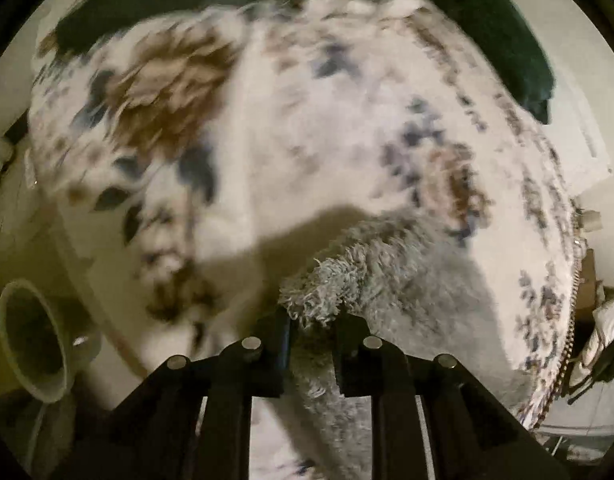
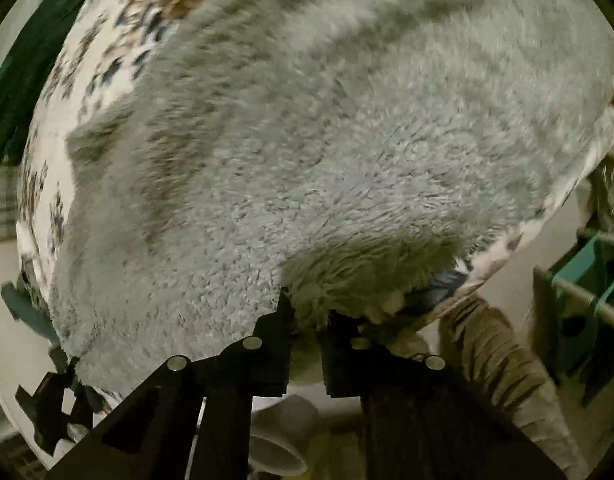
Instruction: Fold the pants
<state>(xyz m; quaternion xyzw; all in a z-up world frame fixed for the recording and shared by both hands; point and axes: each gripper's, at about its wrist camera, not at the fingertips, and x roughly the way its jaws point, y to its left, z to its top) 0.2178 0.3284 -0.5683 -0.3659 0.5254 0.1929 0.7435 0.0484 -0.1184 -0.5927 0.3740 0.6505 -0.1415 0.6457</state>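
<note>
Mid-fold, the left tongs [image 1: 313, 322] and right tongs [image 2: 307, 316] each pinch the fleecy grey pants [image 2: 307, 140], which next need laying flat.

floral bedspread [image 1: 307, 120], dark green cloth [image 1: 503, 36], white cup [image 1: 31, 340]

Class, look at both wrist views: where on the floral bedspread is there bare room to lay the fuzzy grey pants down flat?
Free: the middle of the white floral bedspread, between the dark green garment at its far edge and the fuzzy grey pants. Crowded: the near side, where the pants spread wide and both grippers pinch them.
</note>
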